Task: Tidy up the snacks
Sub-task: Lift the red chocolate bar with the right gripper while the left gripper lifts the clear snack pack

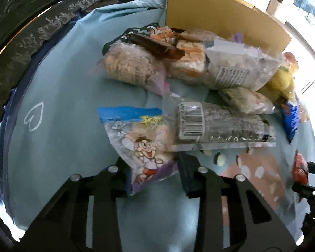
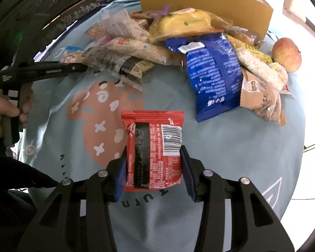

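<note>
Left gripper (image 1: 155, 174) was clamped on cartoon snack bag (image 1: 140, 145); right gripper (image 2: 154, 163) was clamped on red packet (image 2: 154, 145) over blue cloth (image 2: 231, 147).

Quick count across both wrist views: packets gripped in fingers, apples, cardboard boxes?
gripped packets: 2 (cartoon packet, red packet)
apple: 1
cardboard box: 1
Total: 4

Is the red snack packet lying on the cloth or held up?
Held: the right gripper clamps the red packet at both sides, above the cloth.
</note>
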The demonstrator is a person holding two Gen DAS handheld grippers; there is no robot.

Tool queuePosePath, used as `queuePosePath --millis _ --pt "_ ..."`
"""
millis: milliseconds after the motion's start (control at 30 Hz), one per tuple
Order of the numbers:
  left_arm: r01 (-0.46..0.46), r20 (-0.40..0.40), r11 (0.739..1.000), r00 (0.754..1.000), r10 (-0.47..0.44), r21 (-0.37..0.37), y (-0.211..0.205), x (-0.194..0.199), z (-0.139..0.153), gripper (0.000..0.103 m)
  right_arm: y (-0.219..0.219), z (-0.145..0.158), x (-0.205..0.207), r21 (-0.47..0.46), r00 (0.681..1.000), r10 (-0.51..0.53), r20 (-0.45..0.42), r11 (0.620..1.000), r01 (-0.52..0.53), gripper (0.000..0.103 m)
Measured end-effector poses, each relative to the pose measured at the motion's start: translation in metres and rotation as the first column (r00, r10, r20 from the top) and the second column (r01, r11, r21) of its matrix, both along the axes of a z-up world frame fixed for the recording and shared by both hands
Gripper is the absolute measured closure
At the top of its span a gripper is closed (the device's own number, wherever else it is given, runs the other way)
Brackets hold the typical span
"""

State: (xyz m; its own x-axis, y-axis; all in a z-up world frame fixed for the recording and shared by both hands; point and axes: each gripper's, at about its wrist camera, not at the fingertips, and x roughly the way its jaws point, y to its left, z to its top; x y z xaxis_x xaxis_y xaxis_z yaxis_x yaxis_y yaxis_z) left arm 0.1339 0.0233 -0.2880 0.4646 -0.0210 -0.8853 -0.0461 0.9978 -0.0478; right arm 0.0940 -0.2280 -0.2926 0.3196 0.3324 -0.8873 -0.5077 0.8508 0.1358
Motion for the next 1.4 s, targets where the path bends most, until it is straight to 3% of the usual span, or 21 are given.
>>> queuePosePath --millis 67,133,167,467,800,1100,1400 --pt "0.003 0.013 1.0 1.0 -0.003 -0.01 0.001 -0.004 0.006 0.073 0.0 0.002 0.0 0.008 1.0 0.004 0.008 1.0 -0.004 0.057" --pt "0.005 0.01 1.0 1.0 -0.005 -0.021 0.004 -0.011 0.01 0.086 0.0 0.002 0.0 0.013 1.0 0.006 0.006 1.0 -0.006 0.057" --pt "0.003 0.006 1.0 1.0 -0.003 -0.028 0.006 -0.013 0.011 0.087 0.0 0.001 0.001 0.016 1.0 0.008 -0.002 1.0 -0.008 0.057" --pt "-0.004 0.008 1.0 1.0 0.004 -0.03 0.01 -0.028 0.011 0.089 0.006 -0.001 0.006 0.015 0.999 0.047 -0.026 0.999 -0.047 0.057" --pt "-0.013 0.05 0.998 0.999 0.015 -0.054 0.003 -0.033 0.032 0.089 -0.004 0.012 0.01 0.045 0.999 0.05 0.005 0.998 -0.05 0.057" --pt "0.082 0.177 0.994 0.982 -0.068 -0.077 -0.021 -0.035 0.092 0.089 -0.018 0.06 0.012 0.117 0.995 -0.006 0.1 0.993 -0.006 0.057" --pt "0.213 0.31 0.97 0.936 -0.167 -0.119 -0.033 -0.007 0.152 0.089 -0.027 0.122 0.018 0.145 0.966 -0.147 0.211 0.982 0.118 0.057"
